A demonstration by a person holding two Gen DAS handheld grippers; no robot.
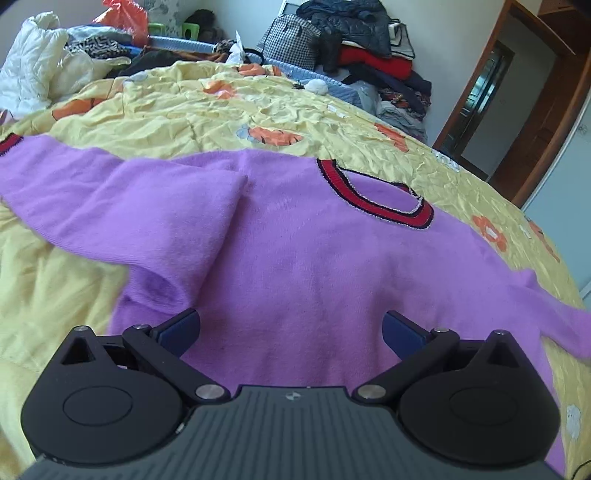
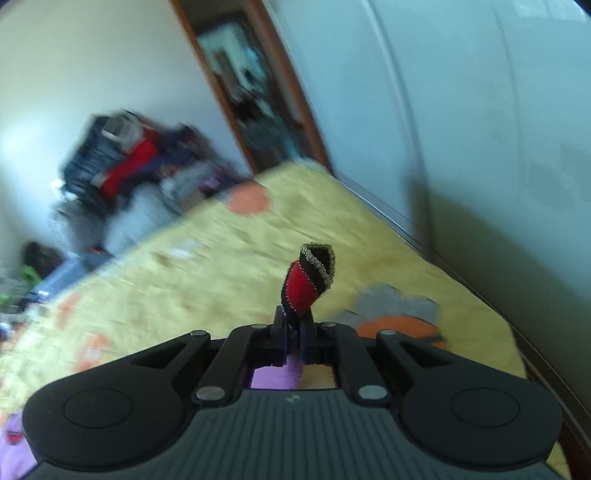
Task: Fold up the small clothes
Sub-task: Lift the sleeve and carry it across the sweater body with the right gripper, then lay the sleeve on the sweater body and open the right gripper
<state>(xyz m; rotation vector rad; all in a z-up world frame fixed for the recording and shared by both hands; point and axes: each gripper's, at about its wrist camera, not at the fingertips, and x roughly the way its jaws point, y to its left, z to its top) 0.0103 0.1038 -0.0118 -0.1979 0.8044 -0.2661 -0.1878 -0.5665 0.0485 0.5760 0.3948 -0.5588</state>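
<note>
Currently, my right gripper [image 2: 293, 332] pinches the sweater's [image 1: 295, 258] red cuff [image 2: 308, 284] over the bed's [image 1: 184, 107] right edge, sleeve trailing back toward the body beneath my open-jawed left gripper [image 1: 291, 332].

Yellow bedspread [image 1: 221, 107] with orange flower prints, white quilted jacket [image 1: 33, 62] at ten o'clock, checked bag [image 1: 291, 38] at twelve o'clock, heap of dark and red clothes [image 1: 373, 48] at one o'clock, wooden door frame [image 1: 476, 88] at two o'clock, orange plastic bag [image 1: 123, 16] at eleven o'clock
</note>
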